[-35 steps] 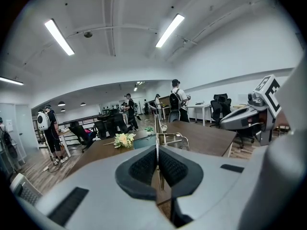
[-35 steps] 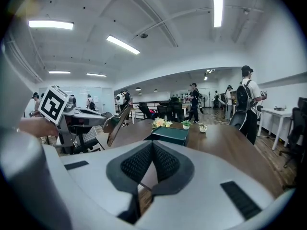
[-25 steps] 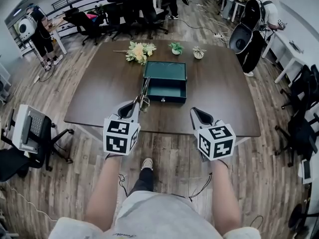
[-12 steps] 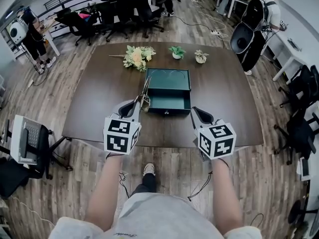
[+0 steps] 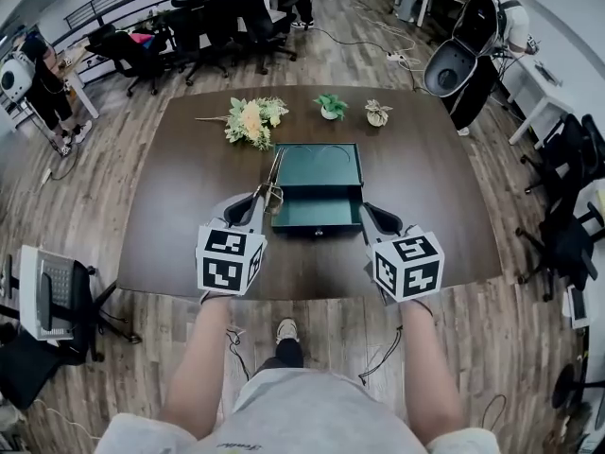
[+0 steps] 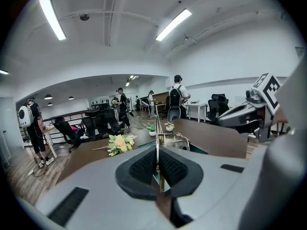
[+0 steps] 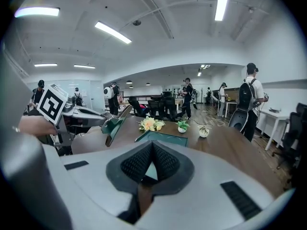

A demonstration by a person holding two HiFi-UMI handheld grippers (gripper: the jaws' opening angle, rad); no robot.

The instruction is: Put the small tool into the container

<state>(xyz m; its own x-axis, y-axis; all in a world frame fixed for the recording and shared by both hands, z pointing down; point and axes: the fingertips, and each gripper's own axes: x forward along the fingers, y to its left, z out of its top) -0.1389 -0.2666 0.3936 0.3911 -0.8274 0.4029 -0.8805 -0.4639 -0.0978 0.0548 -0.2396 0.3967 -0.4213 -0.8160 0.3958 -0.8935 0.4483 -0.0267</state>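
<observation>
A dark green open box (image 5: 317, 183) sits in the middle of the brown table (image 5: 189, 225). My left gripper (image 5: 257, 201) hovers over the table's near edge, shut on a thin metal tool (image 5: 274, 172) that sticks out forward toward the box's left front corner. In the left gripper view the tool (image 6: 157, 133) stands edge-on between the black pads (image 6: 143, 166), with the box (image 6: 194, 148) behind it. My right gripper (image 5: 371, 214) is level with the left one, just right of the box front. Its pads (image 7: 165, 163) meet with nothing between them.
A bunch of flowers (image 5: 248, 119) and two small potted plants (image 5: 331, 108) (image 5: 378, 112) stand on the table behind the box. Office chairs (image 5: 47, 301) flank the table, and people stand at the room's far side (image 5: 482, 26).
Both grippers have moved forward together toward the table and now hang over its near edge. The box is closer to them. The left gripper's hold on the tool is unchanged.
</observation>
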